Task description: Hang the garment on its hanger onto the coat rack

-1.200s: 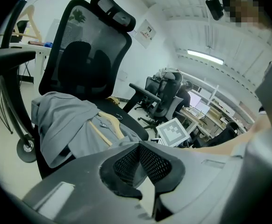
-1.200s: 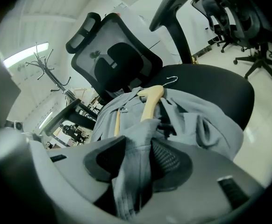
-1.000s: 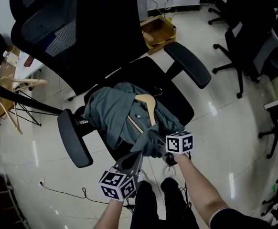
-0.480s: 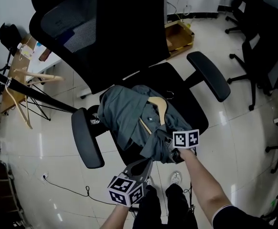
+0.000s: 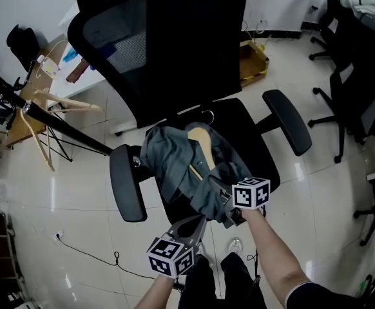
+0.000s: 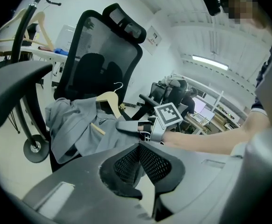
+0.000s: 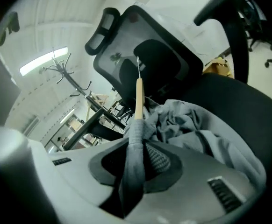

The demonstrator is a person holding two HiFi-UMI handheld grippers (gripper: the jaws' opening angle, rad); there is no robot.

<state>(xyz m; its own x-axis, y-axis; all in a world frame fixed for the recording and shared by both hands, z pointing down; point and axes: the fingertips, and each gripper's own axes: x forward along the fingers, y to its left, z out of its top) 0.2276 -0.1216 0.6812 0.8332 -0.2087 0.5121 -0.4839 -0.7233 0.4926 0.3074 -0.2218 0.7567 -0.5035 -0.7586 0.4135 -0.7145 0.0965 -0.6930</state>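
Hanger (image 5: pixel 199 138) tipped up off office chair (image 5: pixel 174 50).
Right gripper (image 5: pixel 218 187) fingers just clamped its garment (image 5: pixel 171 163); left gripper (image 5: pixel 189 227) fingers together; coat rack (image 5: pixel 65 129) at nine o'clock.

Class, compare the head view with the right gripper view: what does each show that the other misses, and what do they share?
Only the head view: the left claw, the person's forearms and a box on the floor. Only the right gripper view: the right claw, whose jaws have just been closing and now pinch a fold of the garment, and a ceiling light. Both: the chair, the garment and its hanger.
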